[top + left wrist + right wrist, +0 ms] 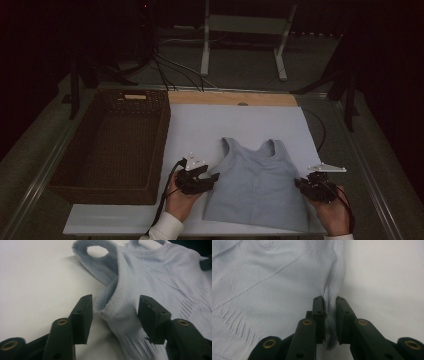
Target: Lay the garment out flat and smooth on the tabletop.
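Note:
A pale blue sleeveless top (pixel 257 182) lies flat on the white board (pixel 200 125), straps pointing away from me. My left gripper (pixel 212 177) is at the top's left side seam. In the left gripper view its jaws stand apart around a raised fold of the top's edge (pixel 113 307), the pads not pressing on it. My right gripper (pixel 300 184) is at the top's right side seam. In the right gripper view its jaws (pixel 329 315) are pinched on the ribbed edge of the top (pixel 274 277).
A dark wicker basket (pixel 75 165) stands to the left of the board, with nothing in it. A wooden strip (pixel 232 98) runs along the board's far edge. Cables and a white frame stand (pixel 240 30) lie beyond the table.

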{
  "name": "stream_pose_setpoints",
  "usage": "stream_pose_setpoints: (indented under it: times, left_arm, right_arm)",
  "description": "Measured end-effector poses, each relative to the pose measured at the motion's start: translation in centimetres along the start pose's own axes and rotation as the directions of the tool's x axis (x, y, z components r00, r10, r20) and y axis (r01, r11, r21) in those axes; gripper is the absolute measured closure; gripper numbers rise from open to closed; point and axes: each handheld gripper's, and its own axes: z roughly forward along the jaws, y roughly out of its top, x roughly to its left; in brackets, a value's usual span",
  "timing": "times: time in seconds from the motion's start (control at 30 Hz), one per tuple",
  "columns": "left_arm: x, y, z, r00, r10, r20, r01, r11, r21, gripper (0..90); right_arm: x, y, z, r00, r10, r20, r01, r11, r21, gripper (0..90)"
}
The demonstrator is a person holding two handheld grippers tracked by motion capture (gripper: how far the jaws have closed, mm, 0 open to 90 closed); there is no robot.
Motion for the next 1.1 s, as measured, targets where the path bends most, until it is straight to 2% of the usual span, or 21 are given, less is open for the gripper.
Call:
stream_pose_setpoints:
  times: [0.07,0.17,0.2,0.27,0.4,0.5,0.6,0.67,0.7,0.73,0.77,0.83,0.9,1.03,1.1]
  left_arm:
    - [-0.1,0.1,0.6,0.9999,0.003,0.01,-0.003,0.9999,0.014,55.3]
    - [-0.4,0.3,1.1,0.9996,0.01,0.025,-0.011,0.9993,0.036,72.8]
    - [-0.7,0.4,1.1,0.9992,0.024,0.031,-0.025,0.9988,0.041,77.6]
    - [-1.1,0.5,1.1,0.9986,0.038,0.038,-0.04,0.9978,0.054,81.9]
    - [-1.8,0.4,1.0,0.996,0.027,0.085,-0.033,0.9972,0.068,83.3]
    - [-2.5,0.1,1.0,0.9916,0.016,0.129,-0.027,0.9962,0.083,83.5]
    - [-2.6,0.0,0.9,0.9901,0.011,0.14,-0.023,0.9958,0.089,83.6]
    - [-2.4,-0.1,0.7,0.988,-0.017,0.153,0.004,0.996,0.089,83.9]
    - [-2.4,-0.1,0.5,0.9848,-0.036,0.17,0.021,0.9956,0.091,84.2]
    - [-2.4,-0.1,0.5,0.9848,-0.036,0.17,0.021,0.9956,0.091,84.4]
    - [-2.7,0.0,-0.1,0.9749,-0.066,0.213,0.049,0.9951,0.086,84.4]
    - [-3.6,0.0,-0.5,0.9729,-0.033,0.229,0.013,0.9959,0.09,84.4]
    - [-4.2,0.0,-0.5,0.9714,-0.02,0.237,-0.002,0.9955,0.095,84.4]
    - [-4.5,-0.3,0.0,0.97,-0.028,0.241,0.001,0.9938,0.111,84.4]
    - [-4.5,-0.4,0.2,0.9727,-0.026,0.231,0.0,0.9933,0.115,84.3]
  right_arm:
    - [-0.2,0.1,0.0,1.0,-0.001,0.003,0.001,1.0,-0.003,80.2]
    - [-0.5,0.2,0.0,0.9999,-0.002,0.01,0.002,1.0,-0.008,80.2]
    - [-0.6,0.3,0.0,0.9999,-0.001,0.011,0.001,1.0,-0.01,80.1]
    - [-0.7,0.4,0.1,0.9998,0.0,0.019,0.001,1.0,-0.012,80.1]
    - [-1.0,0.6,0.2,0.9985,-0.006,0.055,0.007,1.0,-0.014,80.2]
    - [-1.4,0.6,0.2,0.9974,-0.003,0.072,0.004,1.0,-0.019,80.1]
    - [-1.6,0.6,0.2,0.9969,0.003,0.078,-0.002,1.0,-0.018,79.9]
    - [-1.6,0.6,0.2,0.997,0.004,0.077,-0.002,1.0,-0.019,79.8]
    - [-1.5,0.6,0.2,0.997,0.002,0.078,-0.001,1.0,-0.019,79.8]
    - [-1.5,0.6,0.2,0.997,0.002,0.077,0.0,1.0,-0.019,79.7]
    - [-1.6,0.6,0.3,0.9971,0.001,0.077,0.0,1.0,-0.02,79.8]
    - [-1.6,0.6,0.3,0.997,0.005,0.077,-0.003,1.0,-0.019,79.7]
    - [-1.7,0.6,0.3,0.9965,0.006,0.083,-0.005,1.0,-0.016,79.7]
    - [-1.9,0.6,0.1,0.9945,0.007,0.104,-0.005,1.0,-0.018,79.8]
    - [-2.1,0.5,0.0,0.9943,0.015,0.106,-0.013,1.0,-0.019,79.7]
